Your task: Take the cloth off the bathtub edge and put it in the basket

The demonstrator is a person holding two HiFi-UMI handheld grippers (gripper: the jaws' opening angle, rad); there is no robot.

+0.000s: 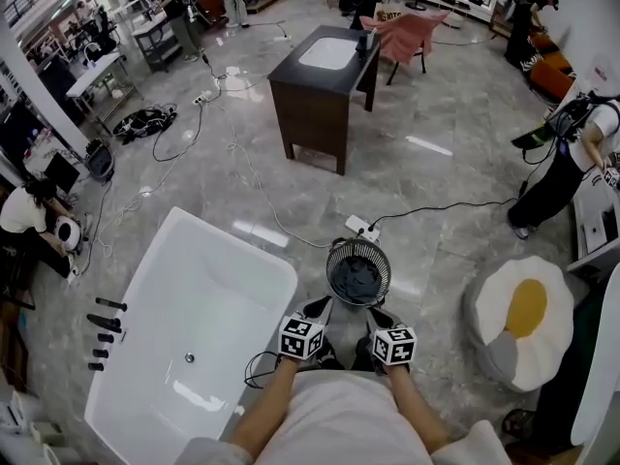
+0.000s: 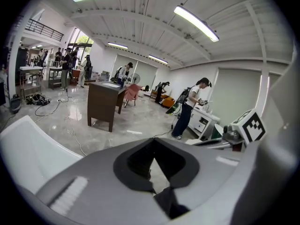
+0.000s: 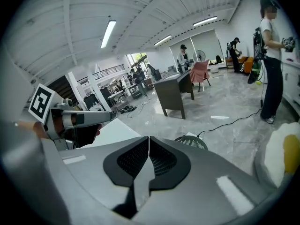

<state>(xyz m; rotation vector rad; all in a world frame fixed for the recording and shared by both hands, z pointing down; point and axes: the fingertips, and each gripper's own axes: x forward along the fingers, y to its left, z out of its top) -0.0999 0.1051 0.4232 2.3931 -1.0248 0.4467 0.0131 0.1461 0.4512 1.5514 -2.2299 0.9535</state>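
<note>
A round wire basket point(image 1: 332, 260) stands on the floor just right of the white bathtub point(image 1: 155, 289), with a dark cloth point(image 1: 356, 277) lying inside it. In the head view both grippers are held close to the person's body, just short of the basket: my left gripper point(image 1: 315, 313) on the near left, my right gripper point(image 1: 380, 318) on the near right. In the left gripper view the left gripper point(image 2: 154, 149) is shut and holds nothing. The right gripper point(image 3: 149, 146) is likewise shut and holds nothing, and the basket point(image 3: 192, 142) shows just beyond it. The tub's edge point(image 1: 232, 245) is bare.
An egg-shaped cushion point(image 1: 523, 318) lies to the right. A power strip point(image 1: 361, 228) with cables sits behind the basket. A dark wooden vanity point(image 1: 325, 76) stands farther back. Black tap fittings point(image 1: 102, 332) line the tub's left rim. A person point(image 1: 572, 163) stands at the right.
</note>
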